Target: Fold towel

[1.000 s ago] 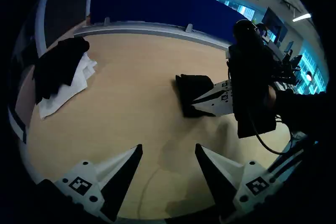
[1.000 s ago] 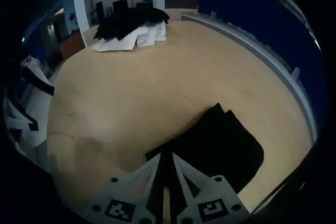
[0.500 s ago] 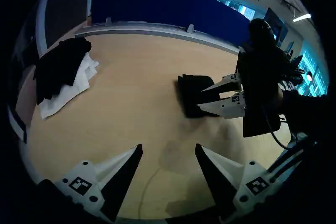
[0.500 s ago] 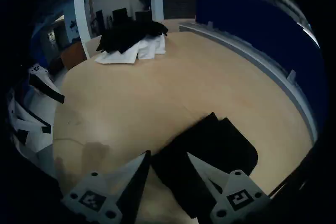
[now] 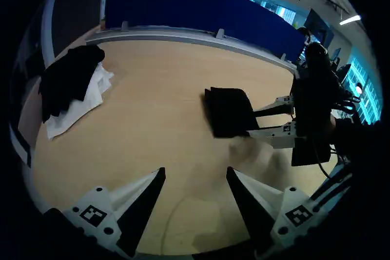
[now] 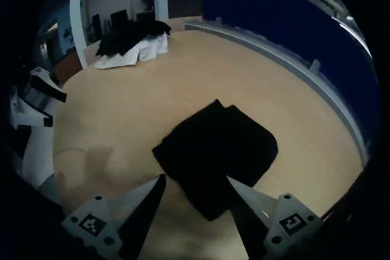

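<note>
- Right gripper view, foreground: the right claw stands with its two white fingers spread wide and grips nothing; its tips hang by the near edge of the towel.
- Left gripper view, foreground: the left claw is likewise spread and empty, over bare bench well short of the towel.
- Middle ground: the black folded towel lies flat on the pale wooden bench as a compact, layered rectangle, touched by neither claw.
- Progress, as a judgement: the folding appears complete or nearly so; at most a squaring of the slightly offset layers remains.
- Far ground: a heap of black and white cloths sits at the bench's far end, before a blue partition wall.
</note>
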The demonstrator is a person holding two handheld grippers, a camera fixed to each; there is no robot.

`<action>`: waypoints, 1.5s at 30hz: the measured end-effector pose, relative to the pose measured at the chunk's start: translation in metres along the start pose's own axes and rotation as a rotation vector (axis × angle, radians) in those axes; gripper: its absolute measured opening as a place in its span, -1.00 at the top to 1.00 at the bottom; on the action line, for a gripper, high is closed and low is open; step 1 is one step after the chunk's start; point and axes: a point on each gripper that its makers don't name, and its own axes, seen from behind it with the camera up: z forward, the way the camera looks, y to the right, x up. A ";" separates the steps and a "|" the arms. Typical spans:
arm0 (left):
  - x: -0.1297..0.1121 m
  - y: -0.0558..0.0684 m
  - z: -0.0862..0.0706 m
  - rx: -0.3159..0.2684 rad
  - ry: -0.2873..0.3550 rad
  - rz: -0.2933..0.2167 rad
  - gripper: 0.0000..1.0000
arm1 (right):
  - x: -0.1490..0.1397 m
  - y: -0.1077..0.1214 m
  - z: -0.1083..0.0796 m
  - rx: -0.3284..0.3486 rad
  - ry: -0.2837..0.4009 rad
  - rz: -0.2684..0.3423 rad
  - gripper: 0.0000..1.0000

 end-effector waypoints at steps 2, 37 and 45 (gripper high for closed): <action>0.000 0.001 0.000 -0.001 0.000 0.001 -0.85 | -0.010 0.007 -0.003 -0.021 -0.009 0.021 -0.72; 0.005 0.010 0.004 -0.007 -0.005 0.021 -0.86 | -0.042 0.034 -0.013 -0.066 -0.024 0.109 0.86; 0.009 0.011 0.002 -0.011 0.002 0.029 -0.86 | 0.015 0.041 -0.042 -0.081 0.083 0.088 0.88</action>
